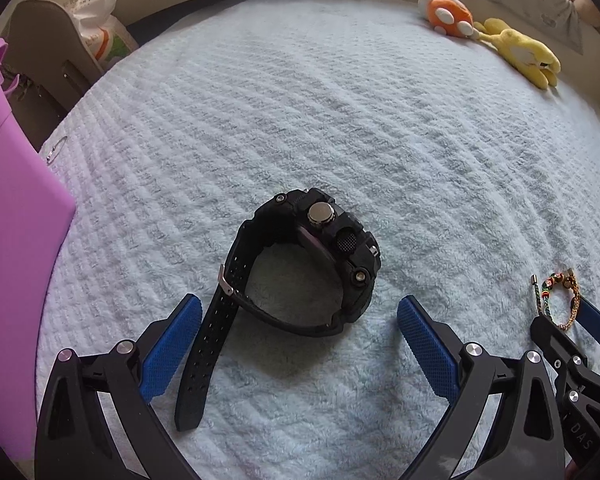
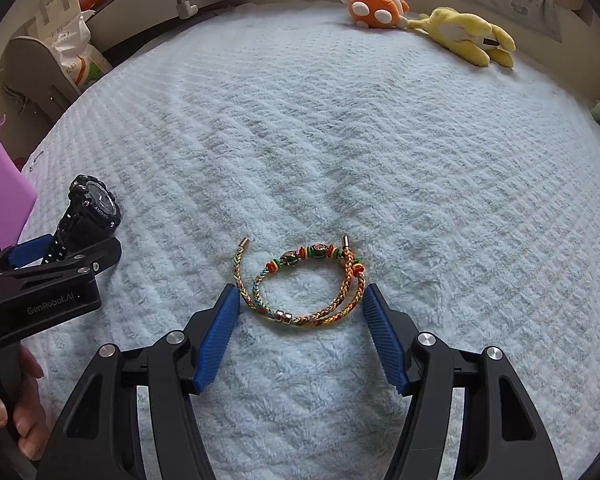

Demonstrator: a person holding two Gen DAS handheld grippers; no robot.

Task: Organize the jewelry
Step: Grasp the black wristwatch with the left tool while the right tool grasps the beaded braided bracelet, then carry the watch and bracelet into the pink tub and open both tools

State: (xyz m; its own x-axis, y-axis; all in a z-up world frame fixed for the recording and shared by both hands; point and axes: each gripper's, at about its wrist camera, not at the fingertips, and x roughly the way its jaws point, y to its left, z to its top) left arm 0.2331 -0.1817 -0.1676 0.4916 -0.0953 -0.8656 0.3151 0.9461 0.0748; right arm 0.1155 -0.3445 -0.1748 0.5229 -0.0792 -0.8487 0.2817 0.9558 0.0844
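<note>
While both stand released, the left gripper point(image 1: 300, 322) straddles the watch point(image 1: 316, 256), the right gripper point(image 2: 302, 300) the bracelet point(image 2: 304, 280).

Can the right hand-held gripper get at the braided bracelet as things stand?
Probably yes. The right hand-held gripper is open, its blue pads either side of the braided bracelet, which lies flat on the white blanket with nothing over it. The black watch sits well off to the left.

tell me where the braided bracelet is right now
The braided bracelet lies on the pale blanket, centred in the right wrist view between the open right gripper fingers, with the black watch off to its left.
</note>
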